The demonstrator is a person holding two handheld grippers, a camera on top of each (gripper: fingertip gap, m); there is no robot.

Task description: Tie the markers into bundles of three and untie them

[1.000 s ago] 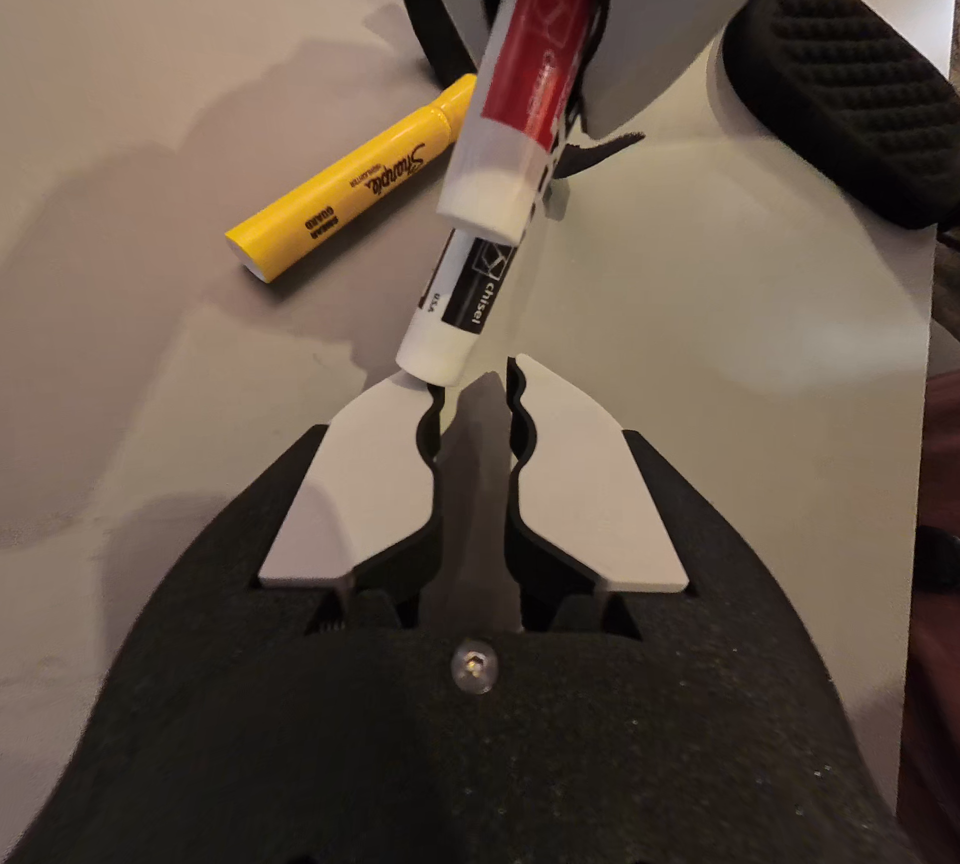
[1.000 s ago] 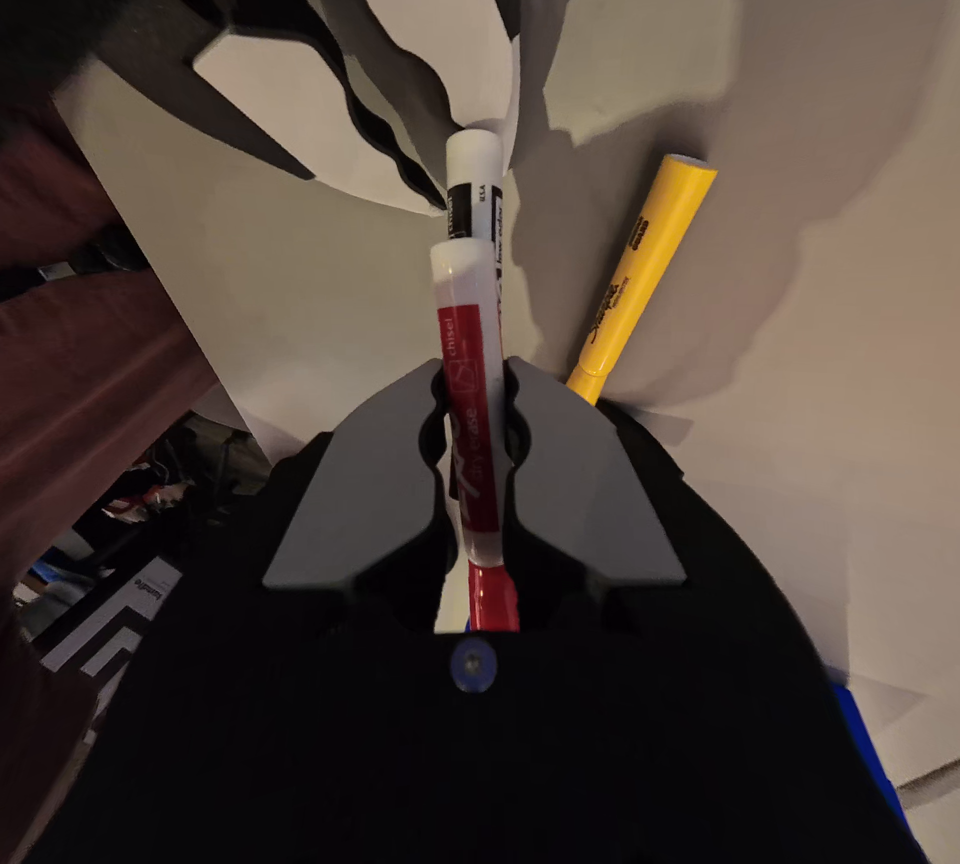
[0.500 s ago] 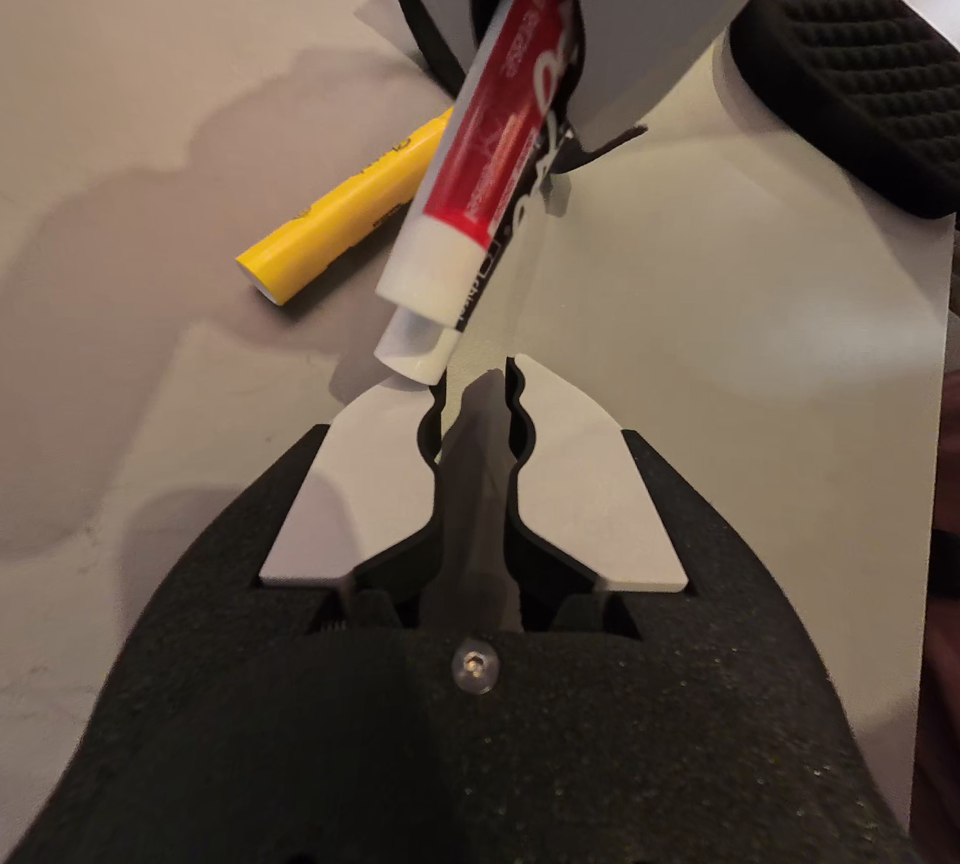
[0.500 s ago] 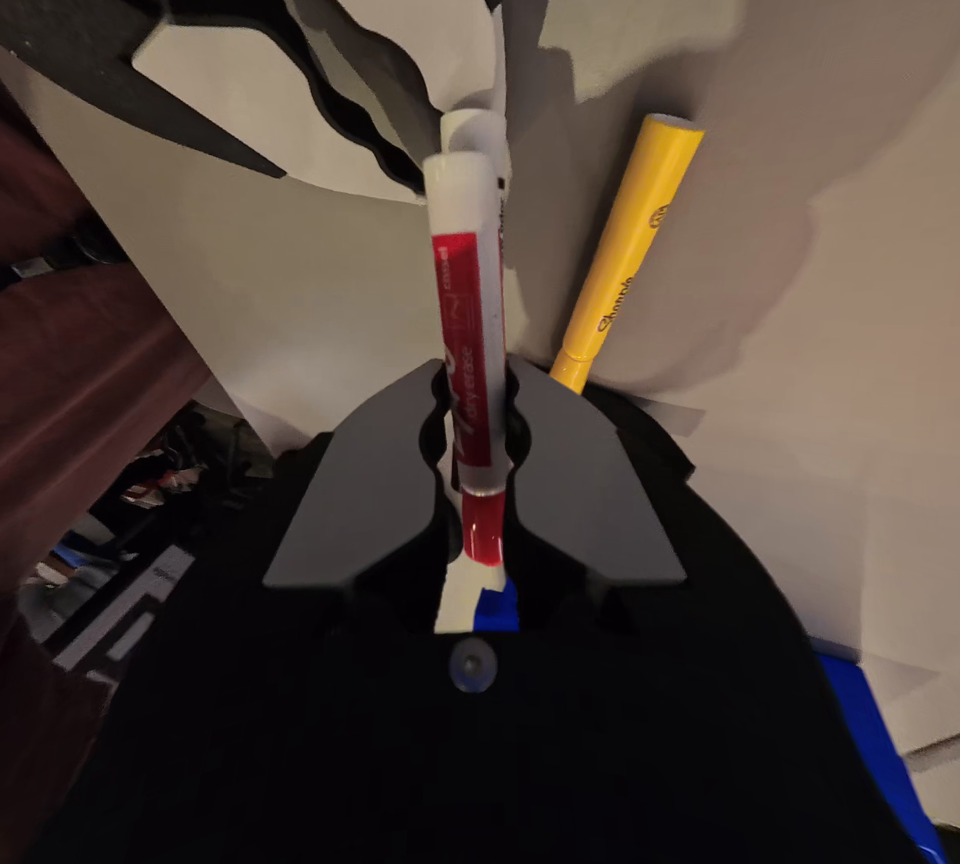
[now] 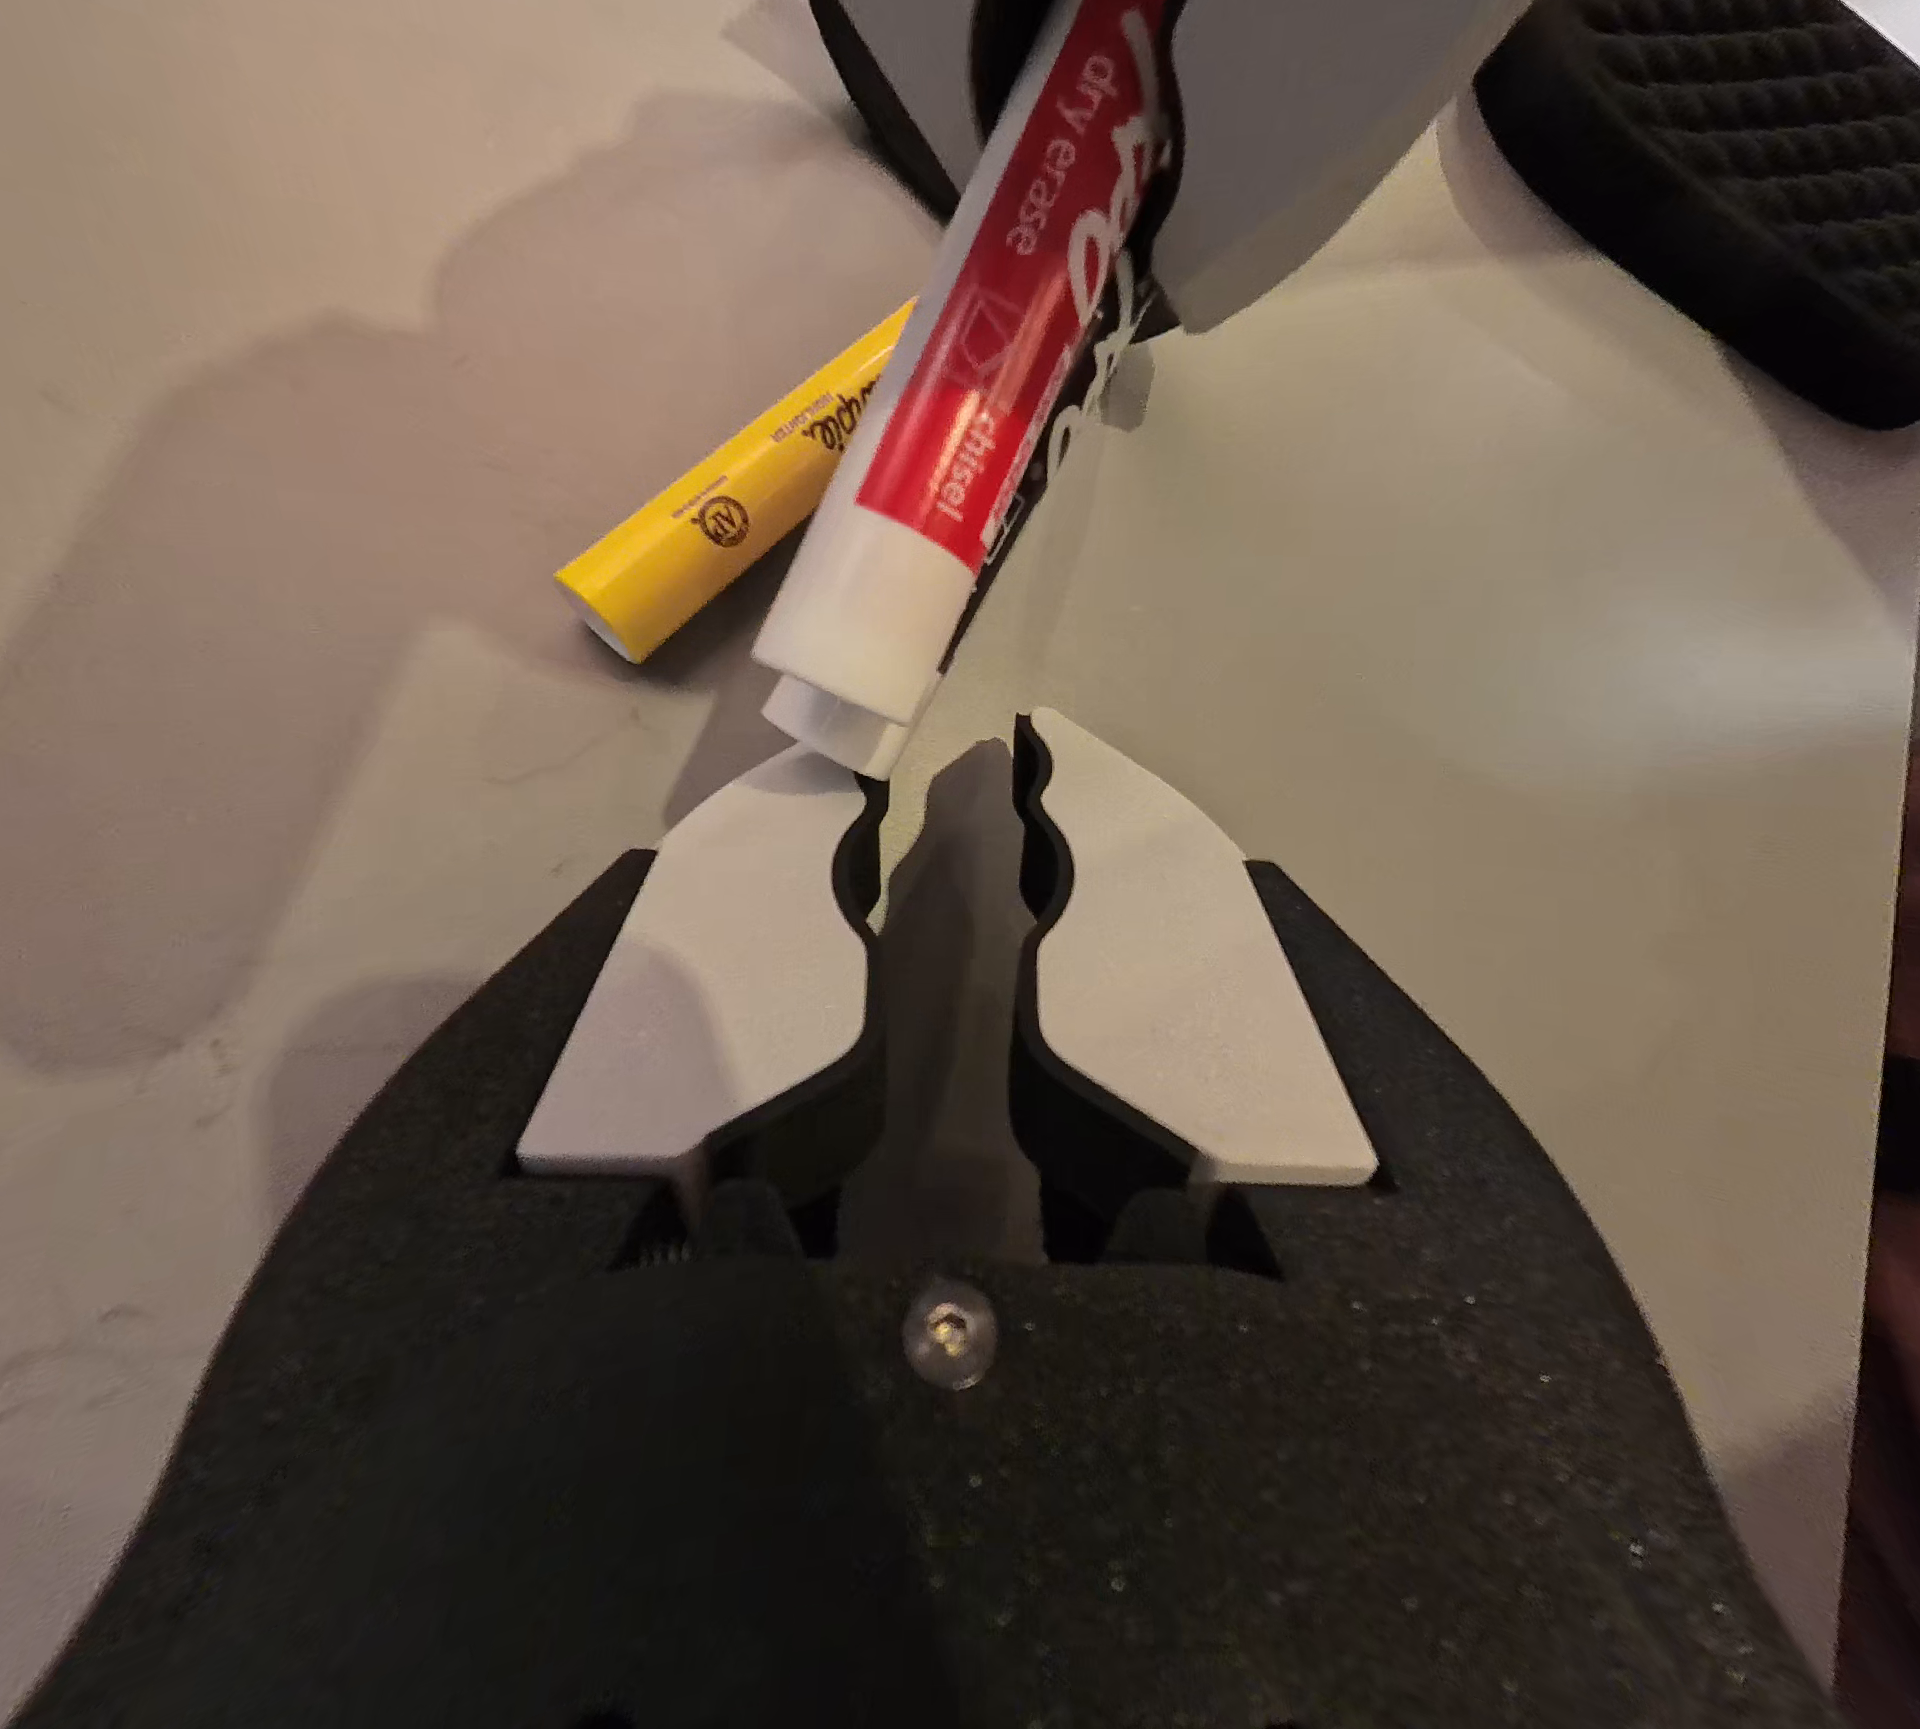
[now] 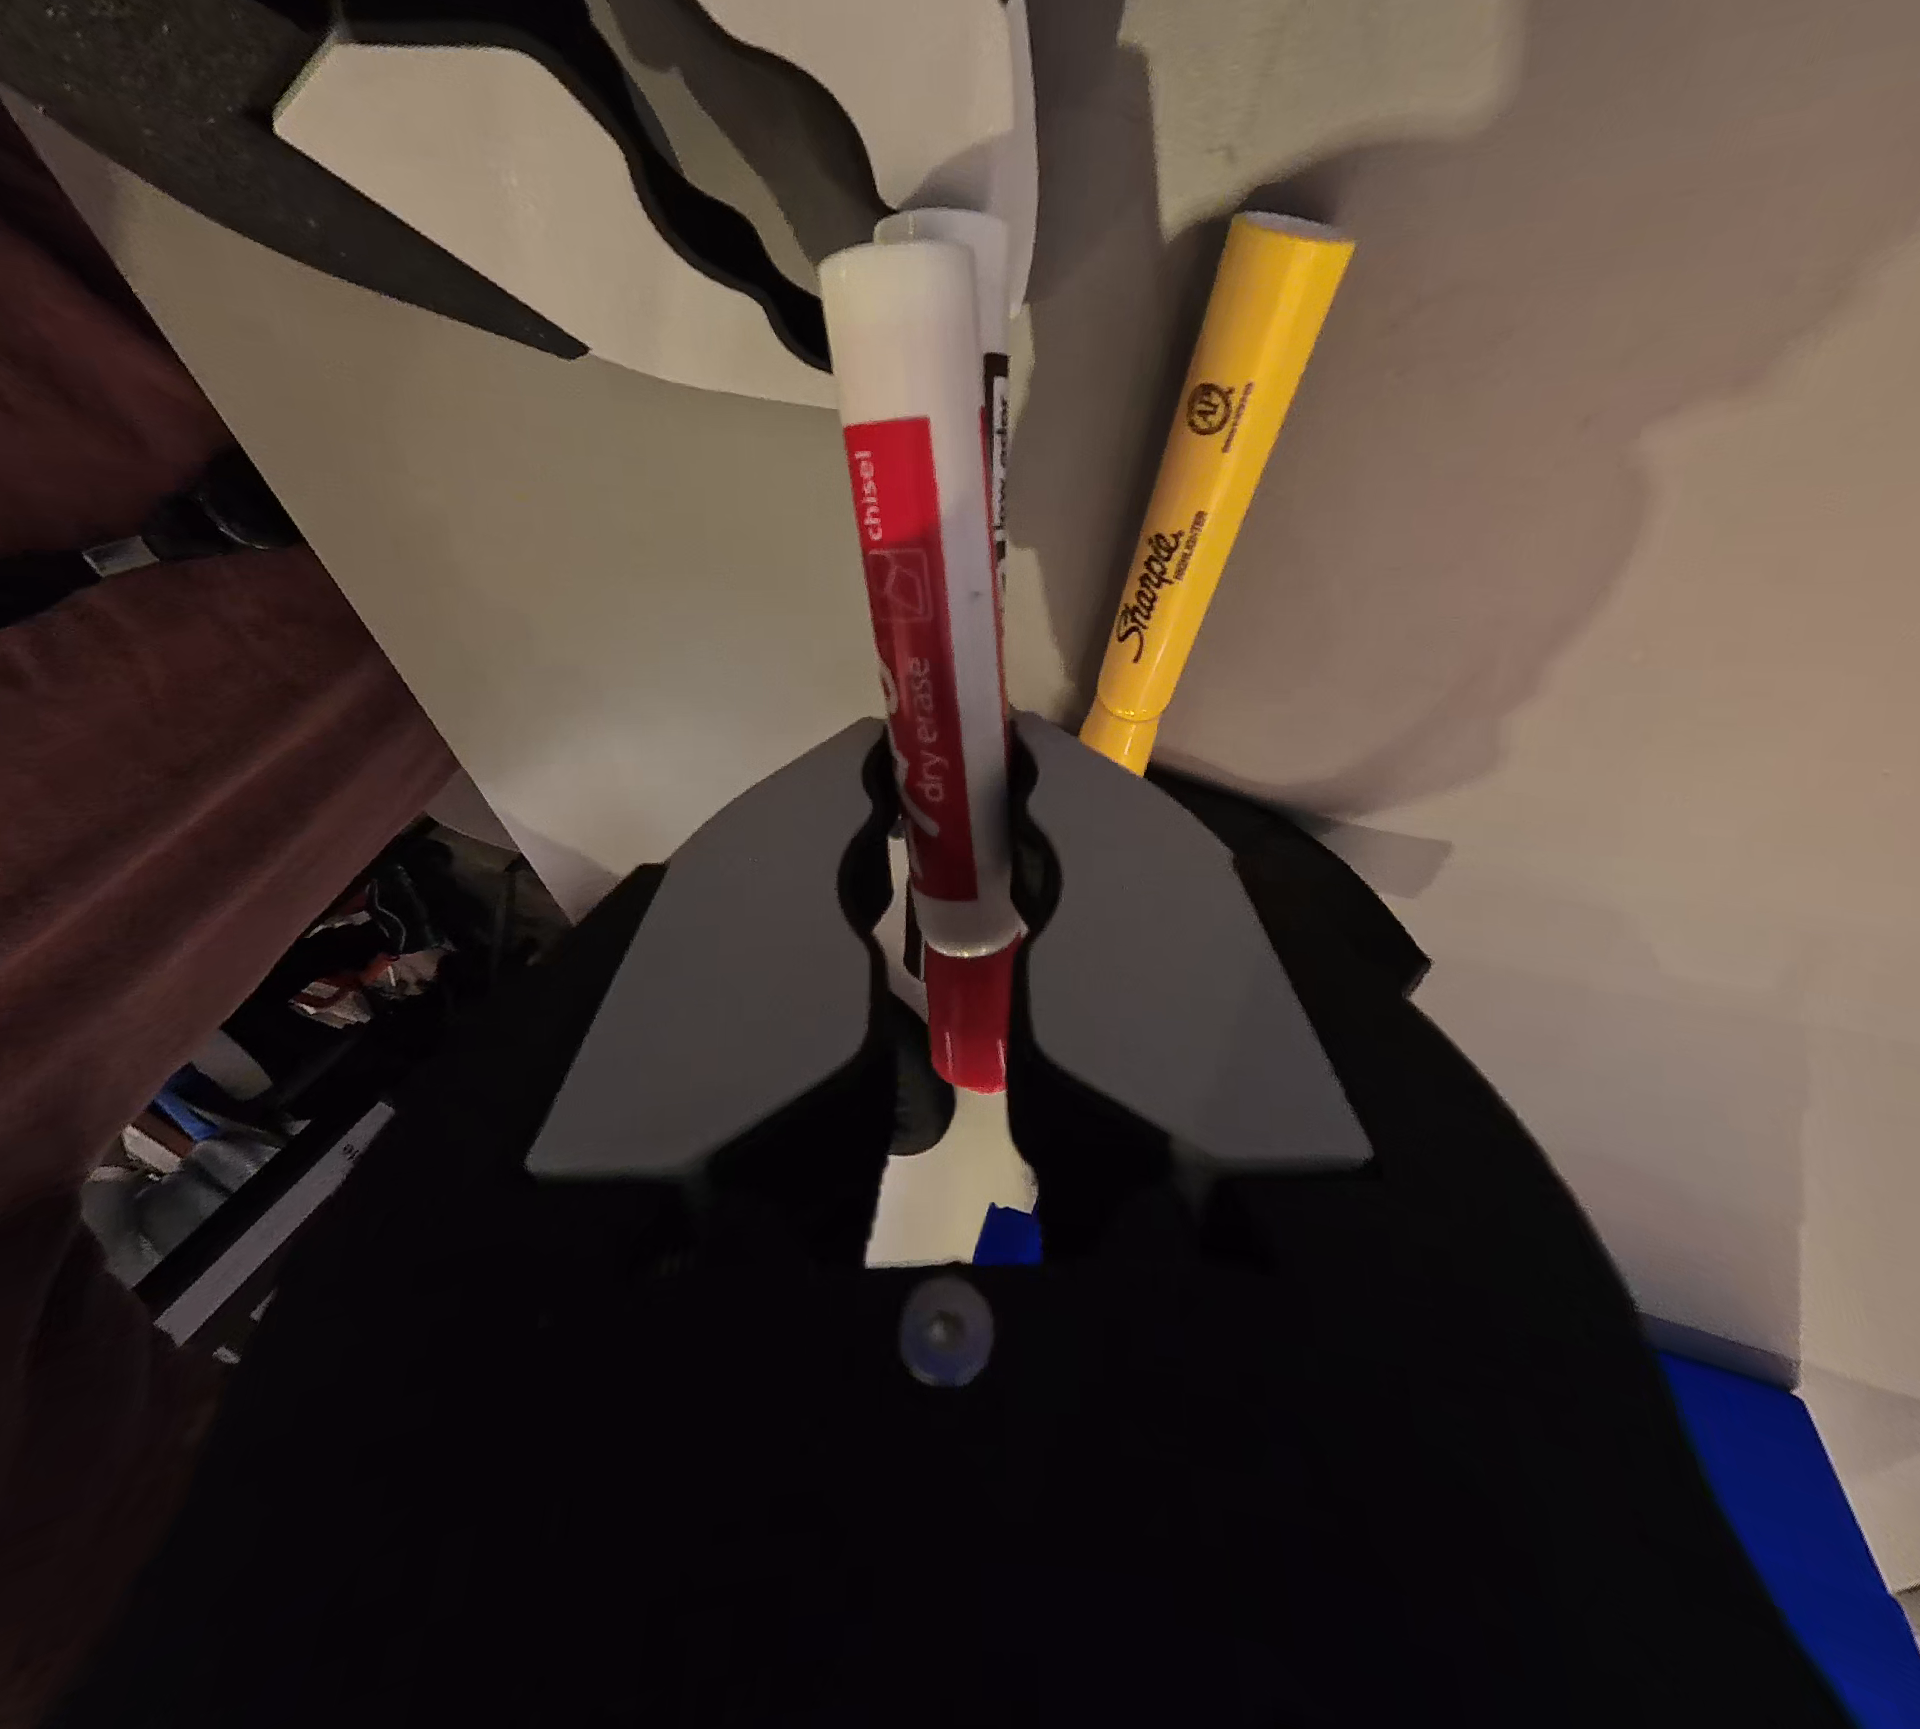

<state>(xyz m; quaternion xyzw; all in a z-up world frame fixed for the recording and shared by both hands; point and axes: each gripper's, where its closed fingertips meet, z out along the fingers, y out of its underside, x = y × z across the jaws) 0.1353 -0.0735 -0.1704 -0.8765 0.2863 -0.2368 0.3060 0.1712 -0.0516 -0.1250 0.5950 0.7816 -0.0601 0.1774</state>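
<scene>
Right claw point(image 6: 951, 770) is clamped on the red dry-erase marker point(image 6: 925, 599), fingers pinching the barrel near its red cap end, white butt end pointing forward toward the other claw. Tucked right behind the red one is a second marker, the black-labelled marker point(image 6: 995, 474), only a sliver of it showing, running alongside and touching it. Whether the right claw's fingers bear on that one too, I cannot tell.

Over to the left wrist view: the left claw point(image 5: 940, 744) sits low over the desk point(image 5: 1455, 744), its fingers a small way apart with nothing between them. The white butt end of the black-labelled marker point(image 5: 831, 723) rests right at the tip of its left-hand finger point(image 5: 727, 952), touching or just about. The red dry-erase marker point(image 5: 997, 329) slants down from the right claw point(image 5: 1169, 329) at the top of the picture, lying over the black-labelled one and hiding most of it.

The yellow highlighter point(image 5: 727, 516) lies flat on the desk, apart from both claws, its far end passing behind the red marker. In the right wrist view the yellow highlighter point(image 6: 1205, 495) lies just to the right of the held pair, its cap end slipping behind the right claw's finger.

A black textured pad point(image 5: 1714, 121) sits at the desk's far right corner. Something blue point(image 6: 1787, 1492) shows low on the right in the right wrist view.
</scene>
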